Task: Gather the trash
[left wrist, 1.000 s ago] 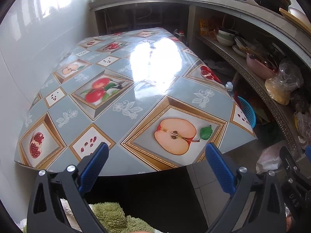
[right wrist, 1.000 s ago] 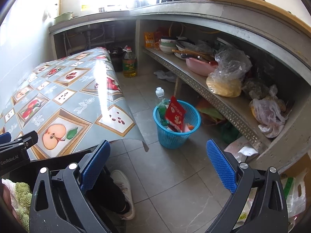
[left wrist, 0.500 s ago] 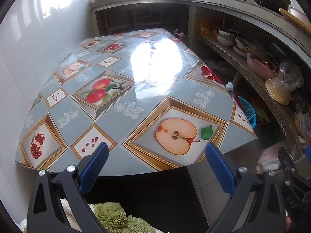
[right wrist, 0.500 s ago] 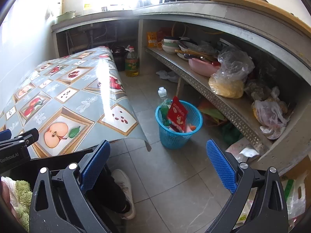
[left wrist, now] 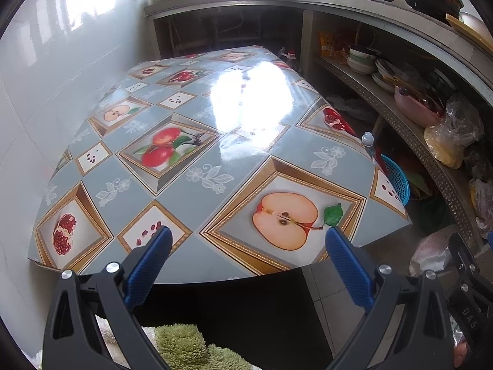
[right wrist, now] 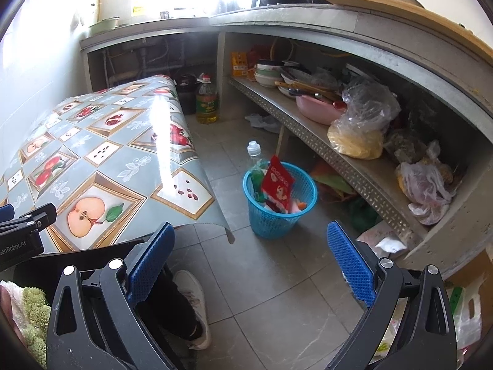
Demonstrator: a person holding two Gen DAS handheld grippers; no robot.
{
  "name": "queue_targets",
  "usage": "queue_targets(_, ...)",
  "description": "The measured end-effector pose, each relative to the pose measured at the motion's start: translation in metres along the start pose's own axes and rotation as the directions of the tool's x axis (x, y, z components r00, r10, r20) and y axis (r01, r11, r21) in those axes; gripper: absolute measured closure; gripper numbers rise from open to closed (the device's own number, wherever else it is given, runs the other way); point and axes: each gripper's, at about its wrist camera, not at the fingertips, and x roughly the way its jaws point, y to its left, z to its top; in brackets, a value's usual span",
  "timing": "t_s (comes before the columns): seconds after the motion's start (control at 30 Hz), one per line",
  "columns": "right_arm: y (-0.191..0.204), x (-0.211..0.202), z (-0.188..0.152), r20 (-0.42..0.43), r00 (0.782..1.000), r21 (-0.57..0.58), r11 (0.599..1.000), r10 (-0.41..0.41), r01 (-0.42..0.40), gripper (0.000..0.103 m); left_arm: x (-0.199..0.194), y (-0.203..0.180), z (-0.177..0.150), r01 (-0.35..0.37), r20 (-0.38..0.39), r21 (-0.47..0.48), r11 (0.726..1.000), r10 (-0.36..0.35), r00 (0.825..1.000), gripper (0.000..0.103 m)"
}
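Note:
A blue mesh trash basket stands on the tiled floor beside the table. It holds a red snack packet, a clear plastic bottle and other scraps. Its rim peeks past the table's right edge in the left wrist view. My left gripper hovers open over the near edge of the table, with nothing between its blue pads. My right gripper is open above the floor, short of the basket, and empty.
The table wears a glossy fruit-print cloth. A long shelf on the right carries bowls, a pink basin and plastic bags. An oil bottle stands on the floor at the back. A person's shoe is near my right gripper.
Both views have shifted only slightly; the right gripper has drifted a little so the basket sits nearer the frame's middle. Both grippers stay open and empty.

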Motion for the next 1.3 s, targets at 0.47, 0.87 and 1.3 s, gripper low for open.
queue_targets(0.47, -0.006, 0.001, 0.004, 0.011, 1.000, -0.004, 1.000, -0.013, 0.013, 0.008, 0.003, 0.009, 0.004, -0.035, -0.020, -0.003, 0.999, 0.035, 0.999, 0.006)
queue_targets(0.87, -0.010, 0.002, 0.004, 0.008, 1.000, 0.004, 1.000, -0.021, 0.021, 0.008, 0.004, 0.007, 0.003, -0.037, -0.022, 0.010, 0.999, 0.037, 0.999, 0.005)
queue_targets(1.3, -0.010, 0.002, 0.002, 0.009, 1.000, 0.000, 1.000, -0.019, 0.019, 0.008, 0.004, 0.006, 0.003, -0.036, -0.025, 0.013, 0.999, 0.037, 0.999, 0.006)
